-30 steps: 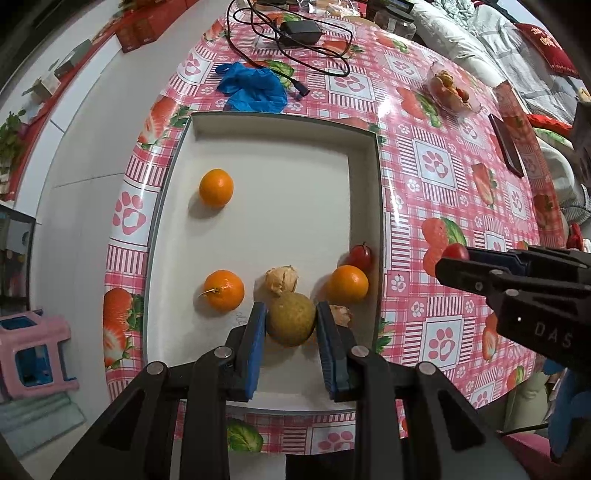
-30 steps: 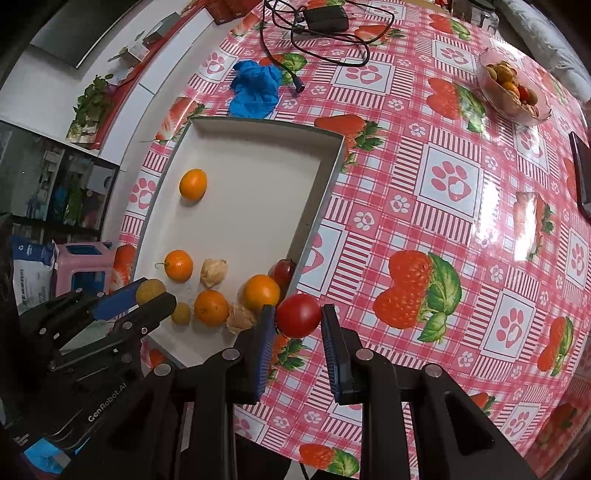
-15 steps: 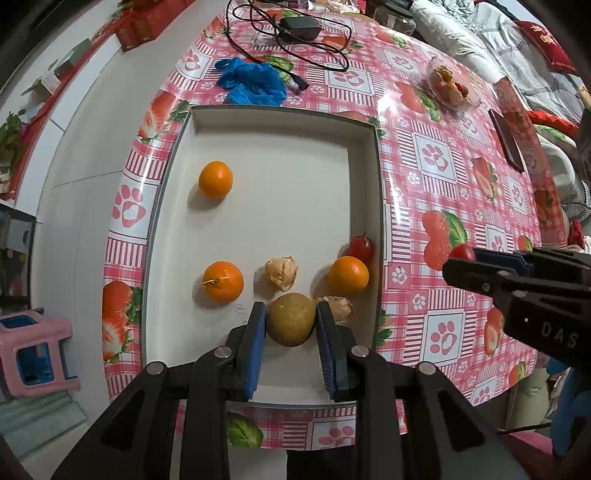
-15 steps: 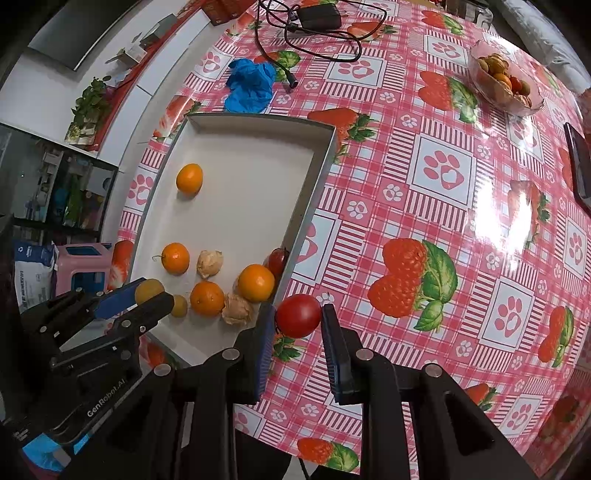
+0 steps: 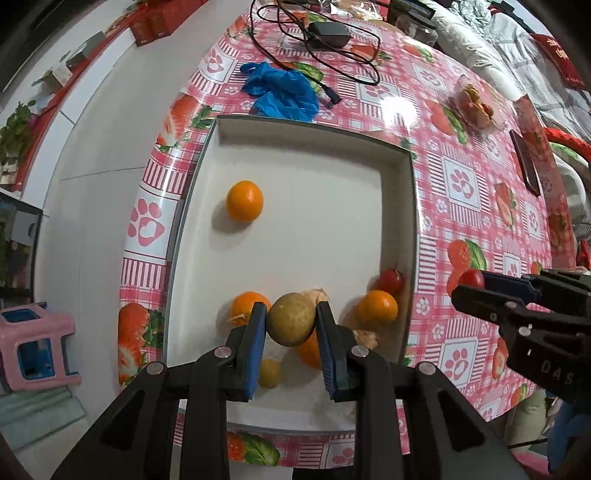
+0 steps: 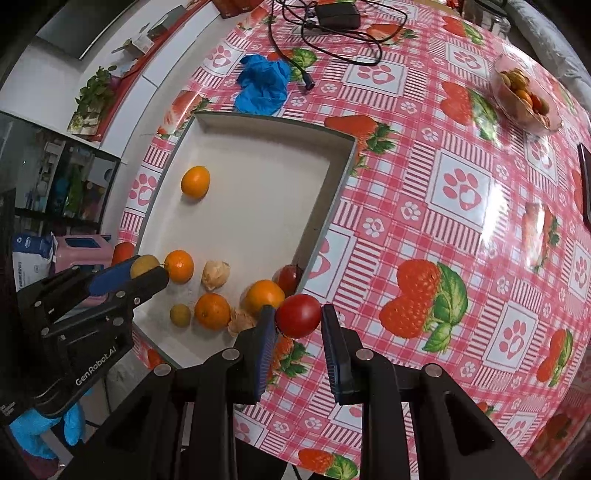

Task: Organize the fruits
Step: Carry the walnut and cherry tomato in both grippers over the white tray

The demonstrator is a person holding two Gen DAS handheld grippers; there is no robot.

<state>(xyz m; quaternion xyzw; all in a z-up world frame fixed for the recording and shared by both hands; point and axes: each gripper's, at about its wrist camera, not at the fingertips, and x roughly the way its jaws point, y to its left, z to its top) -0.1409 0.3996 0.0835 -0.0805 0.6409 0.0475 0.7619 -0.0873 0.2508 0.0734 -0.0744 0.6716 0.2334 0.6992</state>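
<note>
2 tools are each pinching 1 fruit. The left tool points down over the near end of the tray, its blue pads pressed on a round yellow-green fruit that hangs above the fruit lying below. The right tool grips a red tomato just outside the tray's right wall, over the surface.

Under and around the left tool, the tray holds 4 oranges: 1 alone toward the far left, 1 just left of the tool, 1 near the right wall, and 1 partly hidden under the held fruit. A small yellow fruit lies near the front wall. A dark red tomato sits against the right wall, just beside the third orange. 2 papery husked fruits show in the right view: 1 mid-tray, 1 by the front corner.

Beyond the tray lie a crumpled blue glove, black cables with an adapter, and a clear bowl of fruit.
</note>
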